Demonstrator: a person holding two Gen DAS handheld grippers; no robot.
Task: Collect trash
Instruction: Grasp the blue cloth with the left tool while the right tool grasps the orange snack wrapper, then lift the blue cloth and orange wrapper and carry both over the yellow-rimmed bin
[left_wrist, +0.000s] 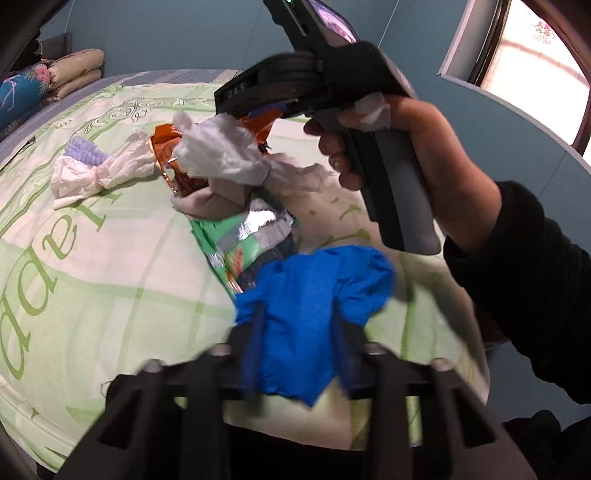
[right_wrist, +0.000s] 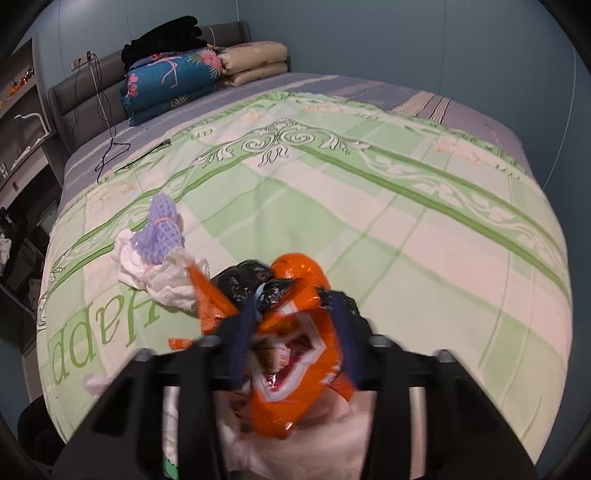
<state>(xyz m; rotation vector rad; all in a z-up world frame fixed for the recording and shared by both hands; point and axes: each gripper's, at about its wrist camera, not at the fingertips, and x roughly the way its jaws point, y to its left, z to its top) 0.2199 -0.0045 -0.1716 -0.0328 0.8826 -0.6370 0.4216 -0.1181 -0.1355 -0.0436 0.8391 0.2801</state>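
Observation:
My left gripper (left_wrist: 297, 314) is shut on a crumpled blue glove (left_wrist: 310, 295), held above the bed. My right gripper (right_wrist: 295, 317) is shut on an orange snack wrapper (right_wrist: 291, 354) with white tissue bunched under it. In the left wrist view the right gripper (left_wrist: 258, 129) hangs over the trash pile, with the orange wrapper (left_wrist: 168, 147) and white tissue (left_wrist: 221, 151) in it. A green and silver snack bag (left_wrist: 243, 236) lies on the bed below. A purple foam net with white tissue (right_wrist: 159, 236) lies on the bed to the left; it also shows in the left wrist view (left_wrist: 86, 155).
The green and white bedspread (right_wrist: 332, 206) covers the bed. Folded quilts (right_wrist: 192, 77) and black clothes (right_wrist: 166, 37) are stacked at the headboard. A black cable (right_wrist: 110, 144) trails over the far left of the bed. A shelf (right_wrist: 22, 122) stands left of it.

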